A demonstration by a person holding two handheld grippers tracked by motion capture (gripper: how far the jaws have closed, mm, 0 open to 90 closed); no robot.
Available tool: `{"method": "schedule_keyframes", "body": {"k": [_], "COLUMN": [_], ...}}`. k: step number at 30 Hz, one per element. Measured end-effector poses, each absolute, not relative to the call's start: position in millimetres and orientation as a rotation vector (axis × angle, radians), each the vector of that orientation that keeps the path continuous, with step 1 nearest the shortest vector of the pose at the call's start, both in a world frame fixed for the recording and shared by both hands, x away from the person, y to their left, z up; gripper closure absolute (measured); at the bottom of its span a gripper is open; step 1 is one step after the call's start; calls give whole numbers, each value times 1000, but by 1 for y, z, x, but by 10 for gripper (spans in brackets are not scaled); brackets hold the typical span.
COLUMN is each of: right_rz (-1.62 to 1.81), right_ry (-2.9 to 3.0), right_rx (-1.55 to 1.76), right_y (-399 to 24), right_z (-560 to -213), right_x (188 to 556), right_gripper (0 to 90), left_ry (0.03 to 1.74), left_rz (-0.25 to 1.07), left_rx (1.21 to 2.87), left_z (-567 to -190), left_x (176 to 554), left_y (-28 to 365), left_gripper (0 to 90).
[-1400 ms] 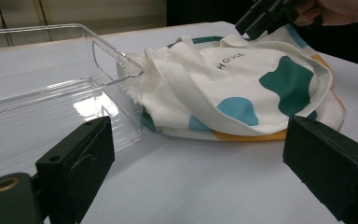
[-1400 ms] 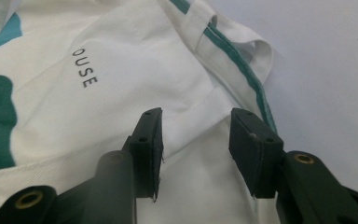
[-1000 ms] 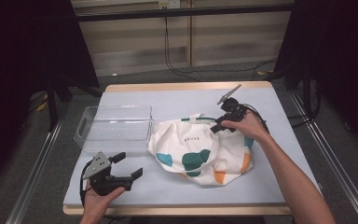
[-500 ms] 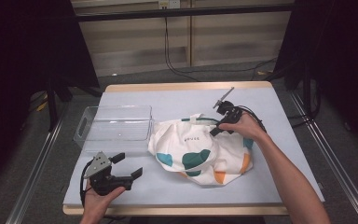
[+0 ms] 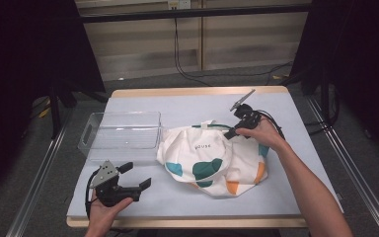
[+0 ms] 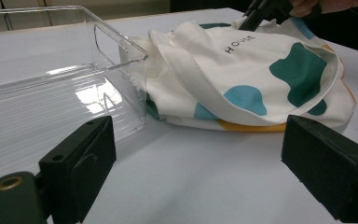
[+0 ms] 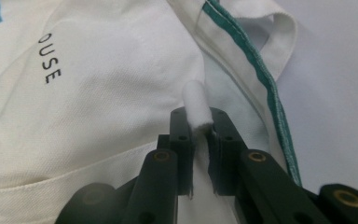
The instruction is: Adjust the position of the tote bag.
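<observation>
Right gripper view: black letters "OUSE" run sideways on the white bag (image 7: 98,70), and the left gripper view gives the word whole — "HOUSE", printed above teal and blue patches. No other writing can be read.

The right gripper (image 7: 198,128) has its jaws pressed together on a fold of the bag's white cloth, a small roll of it sticking up past the tips. Beside the pinch runs a teal-edged hem. In the high view this gripper (image 5: 233,132) sits at the bag's far edge, held by the right hand (image 5: 262,134), with the bag (image 5: 212,158) lying in a crumpled heap at the middle of the table, showing teal, blue and orange patches.

The left gripper (image 6: 200,158) has its jaws spread wide and holds nothing — bare table shows between them. In the high view it (image 5: 137,177) rests in the left hand (image 5: 106,210) near the table's front left corner, apart from the bag.

A clear bin (image 5: 120,134) stands left of the bag; in the left gripper view the cloth touches its corner (image 6: 130,56).

The table (image 5: 187,106) has a pale blue-grey top with a wooden rim. Behind it are dark curtains, a light wall and cables on a grey floor.
</observation>
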State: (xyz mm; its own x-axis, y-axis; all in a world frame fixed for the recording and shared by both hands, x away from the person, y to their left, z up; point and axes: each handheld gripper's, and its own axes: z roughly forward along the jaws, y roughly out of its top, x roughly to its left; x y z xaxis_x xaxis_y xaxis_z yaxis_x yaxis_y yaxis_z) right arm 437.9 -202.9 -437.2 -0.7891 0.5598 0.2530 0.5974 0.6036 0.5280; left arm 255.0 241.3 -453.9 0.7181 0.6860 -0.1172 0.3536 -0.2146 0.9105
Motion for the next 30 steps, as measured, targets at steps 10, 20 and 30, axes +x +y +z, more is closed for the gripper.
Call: {"method": "schedule_keyframes", "body": {"k": [10,20,30], "right_rz": [-1117,-1266,-1388], "right_ry": [-2753,-2696,-2658], "right_rx": [-957,-907,-859], "right_y": [-213,-218,-219], "right_z": [-411,-394,-382], "right_x": [425,407,384], "right_gripper": [812,811,808], "left_ry": [800,813,818], "left_rz": [368,350,352], "left_rx": [1827,1828,1836], "left_z": [-452,-452,-452], "left_x": [250,251,251], "left_y": [241,243,242], "left_gripper": [116,123,141]}}
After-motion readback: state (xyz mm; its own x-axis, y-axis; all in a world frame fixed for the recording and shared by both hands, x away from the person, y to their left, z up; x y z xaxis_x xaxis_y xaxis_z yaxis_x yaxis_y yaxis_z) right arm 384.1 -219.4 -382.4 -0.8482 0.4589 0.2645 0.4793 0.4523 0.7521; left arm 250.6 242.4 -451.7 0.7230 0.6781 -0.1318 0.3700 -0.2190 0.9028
